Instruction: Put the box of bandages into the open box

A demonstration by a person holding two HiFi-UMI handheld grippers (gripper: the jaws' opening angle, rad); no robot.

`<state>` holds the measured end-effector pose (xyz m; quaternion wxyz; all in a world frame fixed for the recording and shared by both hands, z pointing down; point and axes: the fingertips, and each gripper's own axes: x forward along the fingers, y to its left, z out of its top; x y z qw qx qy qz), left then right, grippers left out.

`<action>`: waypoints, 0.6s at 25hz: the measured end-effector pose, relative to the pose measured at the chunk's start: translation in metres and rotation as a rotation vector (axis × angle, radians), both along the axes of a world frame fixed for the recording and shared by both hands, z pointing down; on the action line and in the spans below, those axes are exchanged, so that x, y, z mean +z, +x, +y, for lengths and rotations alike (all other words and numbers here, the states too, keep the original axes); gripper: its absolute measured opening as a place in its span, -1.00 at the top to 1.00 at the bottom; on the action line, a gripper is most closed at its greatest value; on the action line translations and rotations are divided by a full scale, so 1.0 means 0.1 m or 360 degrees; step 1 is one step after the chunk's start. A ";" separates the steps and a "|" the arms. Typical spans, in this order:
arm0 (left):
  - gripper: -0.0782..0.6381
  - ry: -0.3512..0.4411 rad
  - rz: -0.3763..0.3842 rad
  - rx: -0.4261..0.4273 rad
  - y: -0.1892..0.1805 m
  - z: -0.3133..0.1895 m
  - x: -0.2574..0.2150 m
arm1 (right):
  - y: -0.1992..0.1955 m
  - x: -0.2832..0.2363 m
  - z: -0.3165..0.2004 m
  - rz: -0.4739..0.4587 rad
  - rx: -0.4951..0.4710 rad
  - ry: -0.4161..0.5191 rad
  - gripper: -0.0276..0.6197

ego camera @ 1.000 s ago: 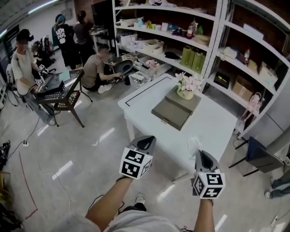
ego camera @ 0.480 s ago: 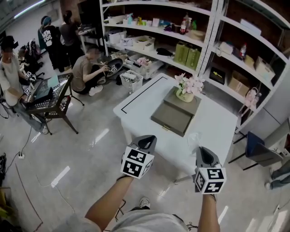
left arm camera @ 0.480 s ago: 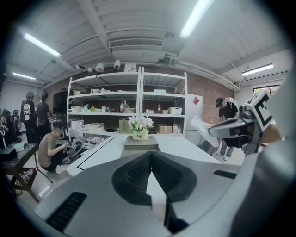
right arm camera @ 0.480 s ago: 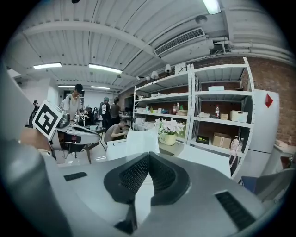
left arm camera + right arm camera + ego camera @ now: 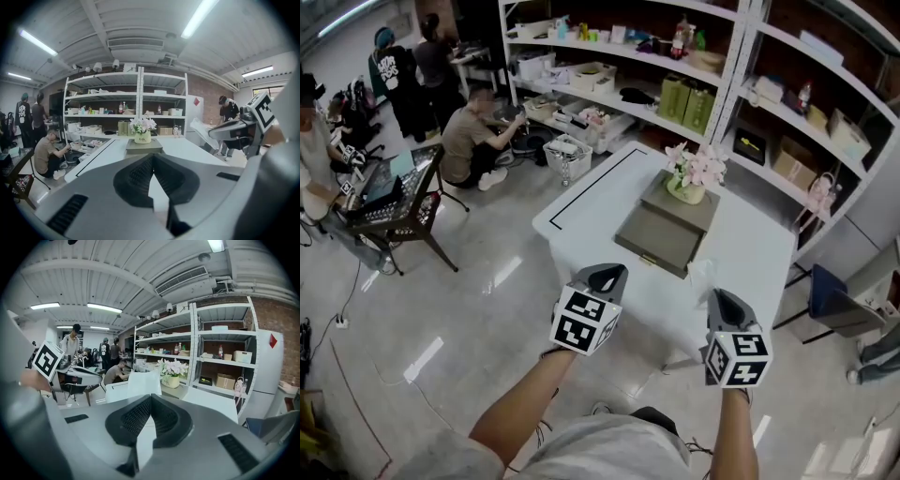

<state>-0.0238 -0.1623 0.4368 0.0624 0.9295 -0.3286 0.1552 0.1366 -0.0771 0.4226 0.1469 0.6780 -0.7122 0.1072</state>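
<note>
Holds the left gripper [image 5: 607, 274] and the right gripper [image 5: 722, 300] side by side at the near edge of the white rectangular table [image 5: 581, 202]. Shows both pairs of jaws pressed together, gripping nothing. Finds the flat grey-green box [image 5: 656, 239] mid-table, a pot of pale pink flowers [image 5: 689, 183] on its far part. Cannot make out the box of bandages; sees only a crinkled translucent white packet [image 5: 701, 272] near the right gripper.

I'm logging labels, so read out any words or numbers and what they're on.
"Life", faint: cream flower pot on the white square table.
Print on cardboard shelf boxes: too small to read.
Black-and-white marker cubes: patterns only, no words.
</note>
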 end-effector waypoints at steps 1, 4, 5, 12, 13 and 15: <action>0.77 0.0003 -0.0001 0.0001 0.00 -0.02 -0.01 | -0.01 -0.01 -0.03 0.0000 -0.0006 0.0002 0.90; 0.77 -0.0009 0.0007 -0.0008 0.00 -0.08 0.00 | 0.00 0.02 -0.10 -0.0002 -0.0024 -0.0002 0.90; 0.76 -0.0012 0.0005 -0.0012 -0.01 -0.11 0.01 | 0.00 0.04 -0.13 0.0000 -0.0029 -0.0004 0.90; 0.77 -0.0033 -0.0002 -0.0061 0.04 -0.38 0.12 | 0.12 0.14 -0.42 0.0005 -0.0069 -0.0031 0.90; 0.77 -0.0035 -0.0005 -0.0063 0.06 -0.43 0.13 | 0.15 0.15 -0.48 0.0008 -0.0076 -0.0035 0.90; 0.77 -0.0041 -0.0010 -0.0067 0.13 -0.55 0.16 | 0.20 0.19 -0.60 0.0012 -0.0094 -0.0043 0.90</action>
